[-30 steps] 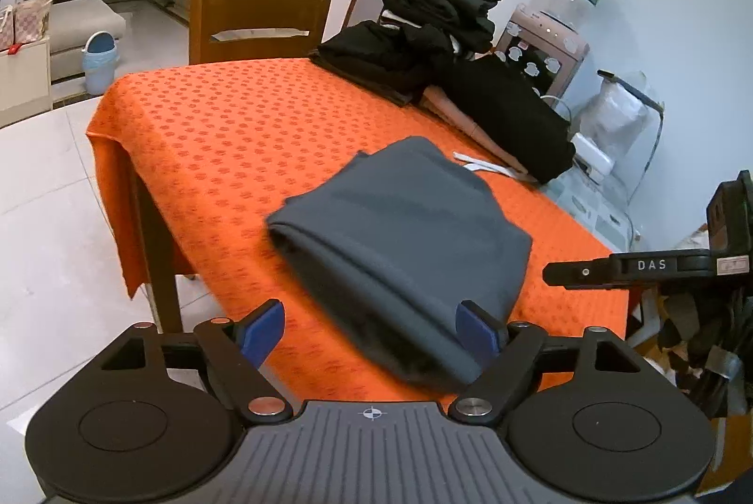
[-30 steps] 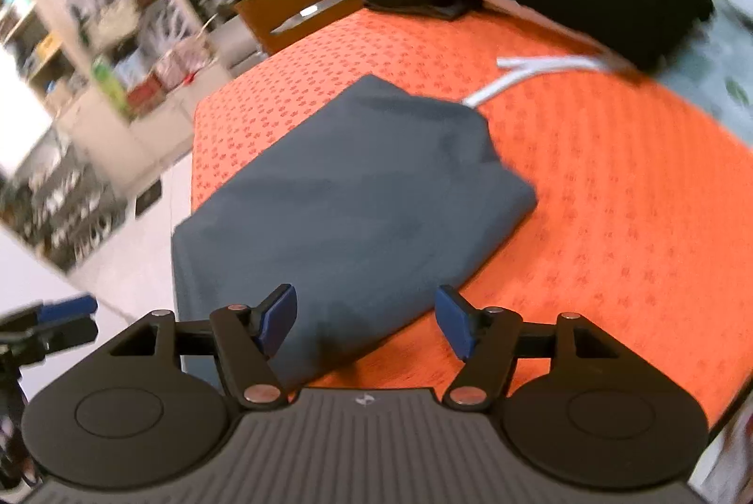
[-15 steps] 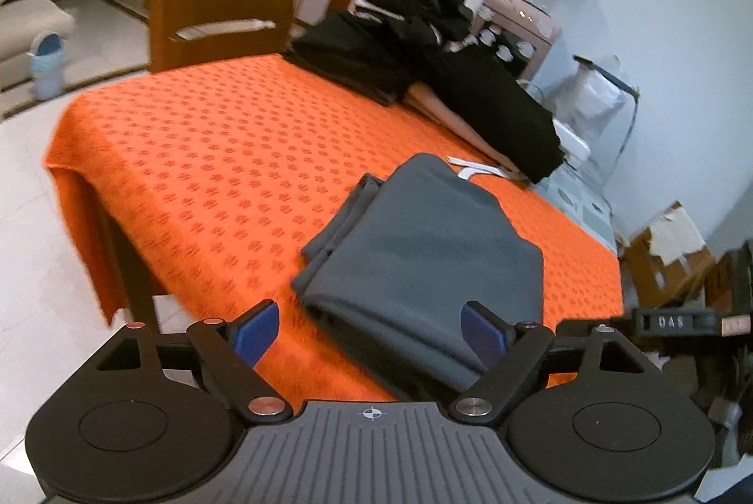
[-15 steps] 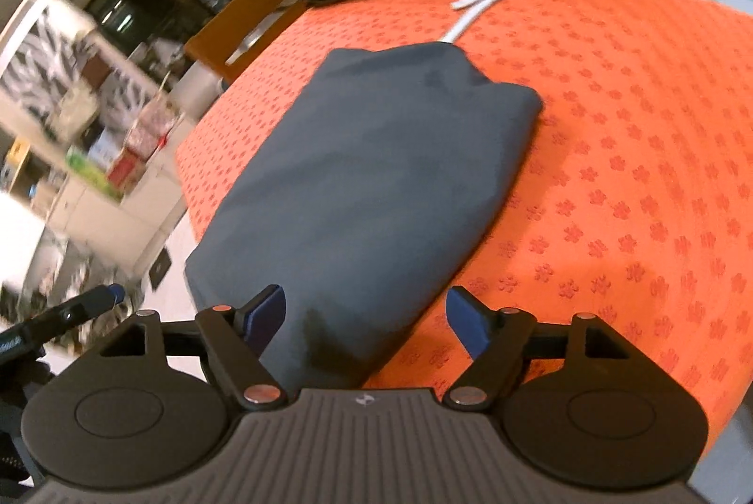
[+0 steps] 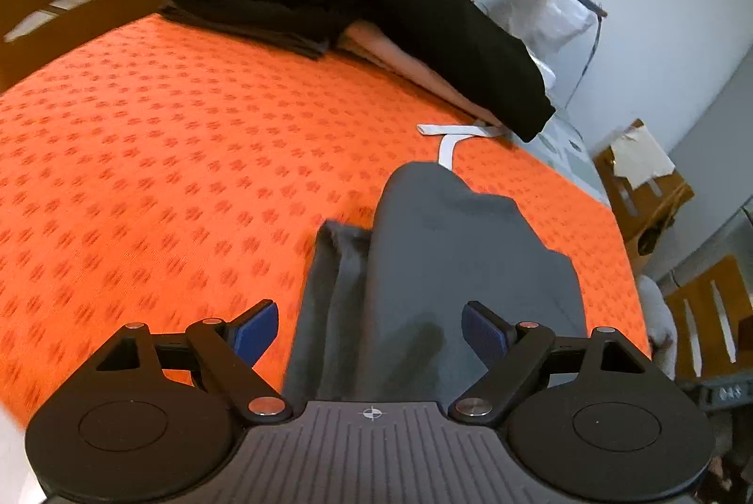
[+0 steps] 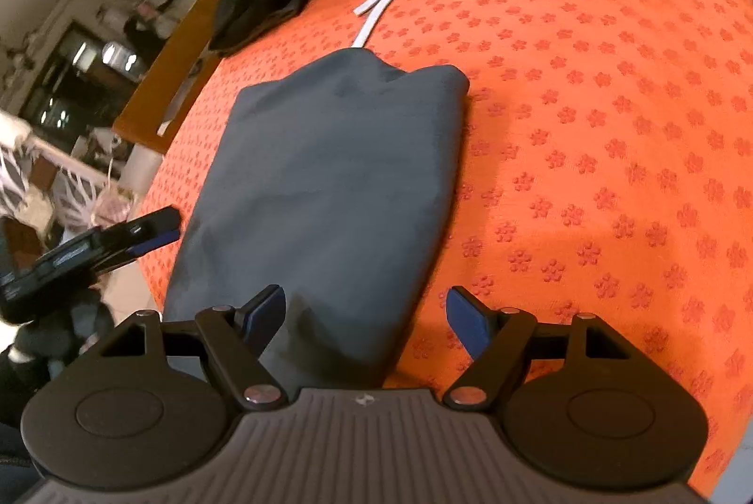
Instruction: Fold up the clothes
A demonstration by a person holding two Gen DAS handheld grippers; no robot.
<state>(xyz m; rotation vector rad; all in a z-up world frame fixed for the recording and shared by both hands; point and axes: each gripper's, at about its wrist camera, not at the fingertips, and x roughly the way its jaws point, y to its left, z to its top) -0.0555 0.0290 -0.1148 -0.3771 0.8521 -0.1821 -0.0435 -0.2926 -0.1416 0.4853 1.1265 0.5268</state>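
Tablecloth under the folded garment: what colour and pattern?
Orange tablecloth with small repeating darker flower-like motifs; clearest in the right wrist view.

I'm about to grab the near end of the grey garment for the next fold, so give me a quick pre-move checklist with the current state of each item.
1. Left claw open, holding nothing: ok.
2. Right claw open, holding nothing: ok.
3. Grey folded garment lies flat on the orange tablecloth: ok.
4. Left side edges aligned: not ok; a lower layer sticks out beside the top fold.
5. White strap clear of the garment: cannot tell; it runs to the far edge and may go under it.
6. Black clothes pile apart from the garment: ok.
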